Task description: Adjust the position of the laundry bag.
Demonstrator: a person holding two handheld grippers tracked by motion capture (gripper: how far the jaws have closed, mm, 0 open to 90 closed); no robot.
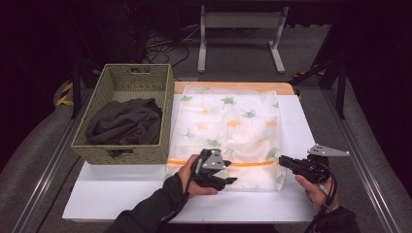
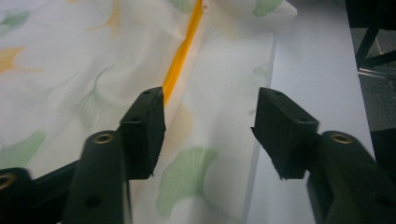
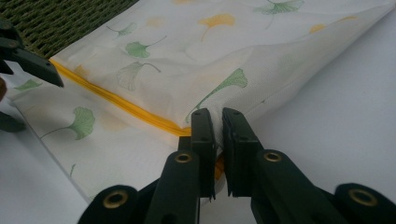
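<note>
Two grippers at the bag's (image 1: 228, 131) zipper (image 1: 252, 163): right (image 3: 218, 135) fingers pinch its end, left (image 2: 208, 126) spread beside it, likely unzipping next.

One white desk (image 1: 121, 194). One woven basket (image 1: 124, 150) at the desk's left rear, holding one dark garment (image 1: 124, 124). One white fabric bag (image 1: 228, 121) printed with green and orange leaves, just right of the basket, crossed by one orange zipper (image 1: 252, 163). Two hand-held grippers at the bag's near edge: left hand-held gripper (image 1: 232, 181), right hand-held gripper (image 1: 282, 159). Two hands, one per gripper. One metal frame (image 1: 241, 29) on the floor beyond the desk.
</note>
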